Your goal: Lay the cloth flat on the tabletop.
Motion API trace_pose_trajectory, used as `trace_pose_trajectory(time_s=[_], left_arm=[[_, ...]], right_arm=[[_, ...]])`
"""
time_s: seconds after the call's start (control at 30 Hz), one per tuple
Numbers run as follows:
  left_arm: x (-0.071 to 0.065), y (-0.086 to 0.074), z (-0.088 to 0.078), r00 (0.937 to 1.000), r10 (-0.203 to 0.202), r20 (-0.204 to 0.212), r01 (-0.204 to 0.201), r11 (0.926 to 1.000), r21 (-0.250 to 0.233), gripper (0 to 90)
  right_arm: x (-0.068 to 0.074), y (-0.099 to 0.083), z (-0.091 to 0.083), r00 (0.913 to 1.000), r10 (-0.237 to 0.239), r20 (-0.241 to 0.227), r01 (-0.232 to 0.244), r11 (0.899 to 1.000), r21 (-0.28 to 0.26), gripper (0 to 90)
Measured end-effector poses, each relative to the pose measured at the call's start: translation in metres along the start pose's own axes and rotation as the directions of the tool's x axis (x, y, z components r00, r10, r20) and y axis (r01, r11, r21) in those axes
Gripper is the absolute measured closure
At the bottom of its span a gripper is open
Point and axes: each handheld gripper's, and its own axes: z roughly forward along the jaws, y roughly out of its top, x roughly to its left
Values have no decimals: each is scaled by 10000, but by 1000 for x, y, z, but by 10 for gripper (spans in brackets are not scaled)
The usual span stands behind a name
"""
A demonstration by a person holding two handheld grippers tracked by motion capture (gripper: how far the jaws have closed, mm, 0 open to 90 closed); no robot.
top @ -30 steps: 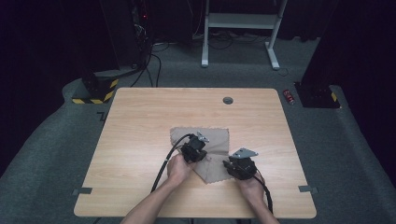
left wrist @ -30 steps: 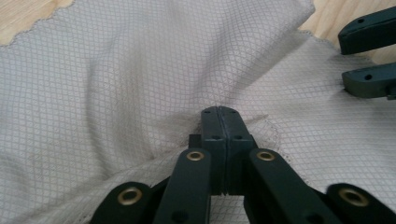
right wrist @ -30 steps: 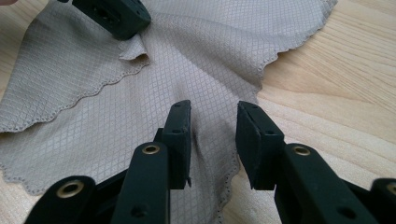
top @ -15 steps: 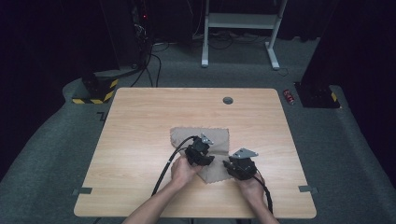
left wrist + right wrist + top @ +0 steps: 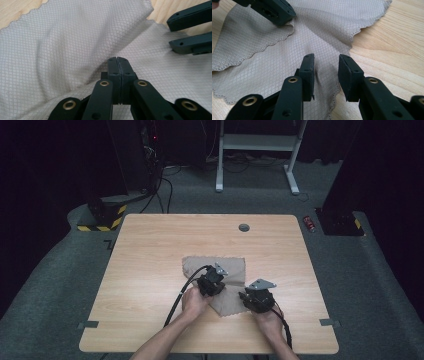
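A beige diamond-weave cloth point(image 5: 235, 270) lies partly folded on the wooden table point(image 5: 150, 260). My left gripper point(image 5: 214, 282) rests on the cloth's middle. In the left gripper view it point(image 5: 117, 60) stands shut after just closing, and a raised fold of cloth point(image 5: 62, 37) runs into its tips. My right gripper point(image 5: 252, 297) sits at the cloth's near right corner. Its jaws point(image 5: 325, 58) are open and straddle a small ridge of cloth point(image 5: 324, 25) by the scalloped edge, pads apart from it. Each gripper view also catches the other gripper: the right point(image 5: 171, 32) and the left point(image 5: 284, 15).
A round cable hole point(image 5: 244, 227) is set near the table's far edge. On the floor beyond stand a black box with yellow-black stripes point(image 5: 102, 217), a white desk frame point(image 5: 255, 142) and a small red item point(image 5: 310, 223). Bare wood surrounds the cloth.
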Motion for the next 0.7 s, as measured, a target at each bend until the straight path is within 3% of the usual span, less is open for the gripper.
trace_pose_trajectory(time_s=[0.17,0.3,0.5,0.7], left_arm=[[0,-6,-31,9989,429,190,-425,9988,-243,896],[1,-31,-63,9964,841,-88,-843,9959,-328,896],[7,-82,-100,9986,523,82,-521,9984,-199,896],[9,-120,-110,9998,174,-35,-173,9998,132,892]], right_arm=[[0,0,0,10000,-48,-8,48,10000,17,660],[-1,2,0,10000,-91,-15,91,9999,122,661],[-2,5,0,9999,-98,-108,101,9994,319,664],[1,5,-3,9997,-229,-76,232,9987,455,671]])
